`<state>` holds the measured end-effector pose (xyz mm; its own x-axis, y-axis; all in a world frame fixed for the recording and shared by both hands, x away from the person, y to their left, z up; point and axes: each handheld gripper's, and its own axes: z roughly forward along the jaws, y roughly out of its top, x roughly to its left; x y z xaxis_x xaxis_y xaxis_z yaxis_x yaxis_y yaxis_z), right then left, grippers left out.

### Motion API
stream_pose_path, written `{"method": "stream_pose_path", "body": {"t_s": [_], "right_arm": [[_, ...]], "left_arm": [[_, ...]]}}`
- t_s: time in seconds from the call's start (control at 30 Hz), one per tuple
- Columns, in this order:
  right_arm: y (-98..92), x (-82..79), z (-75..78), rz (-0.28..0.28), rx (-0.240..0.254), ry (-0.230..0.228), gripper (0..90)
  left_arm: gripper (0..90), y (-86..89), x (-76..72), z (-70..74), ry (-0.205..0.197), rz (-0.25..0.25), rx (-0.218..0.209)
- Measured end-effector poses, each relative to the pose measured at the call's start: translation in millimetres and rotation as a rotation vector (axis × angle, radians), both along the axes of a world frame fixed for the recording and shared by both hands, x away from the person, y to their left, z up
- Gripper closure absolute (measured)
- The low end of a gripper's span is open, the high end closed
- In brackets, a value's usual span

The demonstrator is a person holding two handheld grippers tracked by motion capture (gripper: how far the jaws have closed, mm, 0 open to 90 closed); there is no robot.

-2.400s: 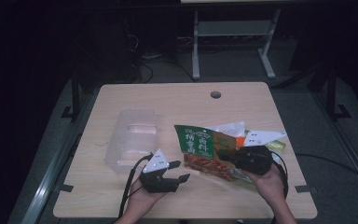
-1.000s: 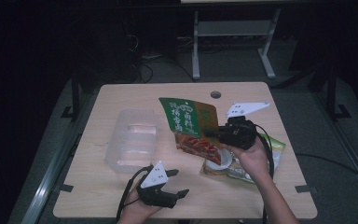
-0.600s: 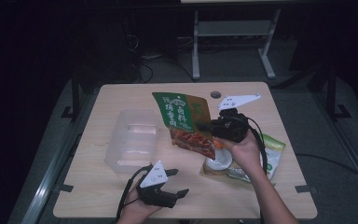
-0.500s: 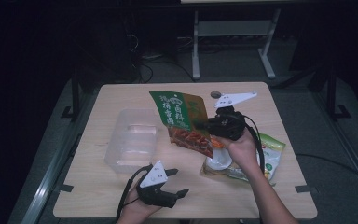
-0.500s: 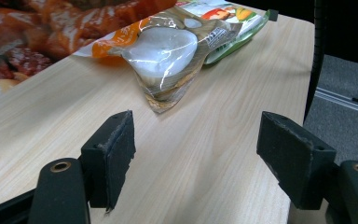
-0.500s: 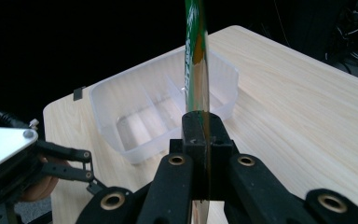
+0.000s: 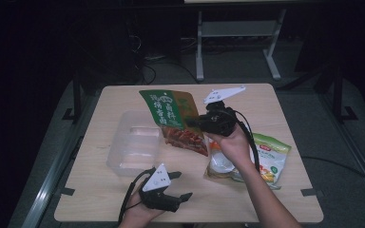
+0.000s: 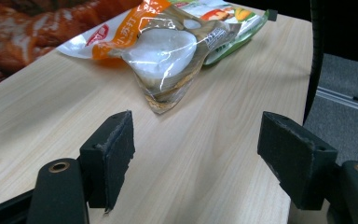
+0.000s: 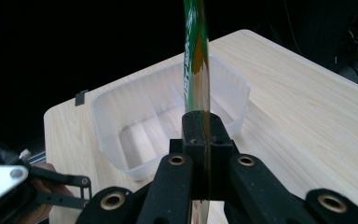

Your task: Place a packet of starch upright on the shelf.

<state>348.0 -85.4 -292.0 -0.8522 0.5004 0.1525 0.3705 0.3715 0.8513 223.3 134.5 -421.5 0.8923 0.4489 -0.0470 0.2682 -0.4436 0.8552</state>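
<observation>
Up and left goes the green packet (image 7: 173, 118), right gripper (image 7: 193, 122) clamped on it above the tub (image 7: 134, 147), likely headed in; left gripper (image 7: 183, 186) waits wide open, empty.

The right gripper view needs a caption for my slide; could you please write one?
Right gripper shut on the edge of a green snack bag, held above a clear divided container on the wooden table.
</observation>
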Motion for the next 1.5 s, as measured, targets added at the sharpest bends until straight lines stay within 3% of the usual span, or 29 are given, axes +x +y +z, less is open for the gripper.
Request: {"method": "stream_pose_path", "body": {"t_s": [0.8, 1.23, 1.5], "right_arm": [[57.7, 39.2, 20.9, 0.028, 0.013, -0.018, 89.7], [85.3, 61.9, 20.9, 0.028, 0.016, -0.027, 89.7], [113.5, 83.3, 14.4, 0.019, 0.029, -0.017, 89.7]], "left_arm": [[26.2, 4.2, 0.9, 0.9, -0.003, 0.007, -0.016], [26.2, 7.7, 1.9, 1.5, -0.011, 0.014, -0.004], [25.9, 7.8, 1.8, 2.2, -0.008, 0.017, -0.009]]}}
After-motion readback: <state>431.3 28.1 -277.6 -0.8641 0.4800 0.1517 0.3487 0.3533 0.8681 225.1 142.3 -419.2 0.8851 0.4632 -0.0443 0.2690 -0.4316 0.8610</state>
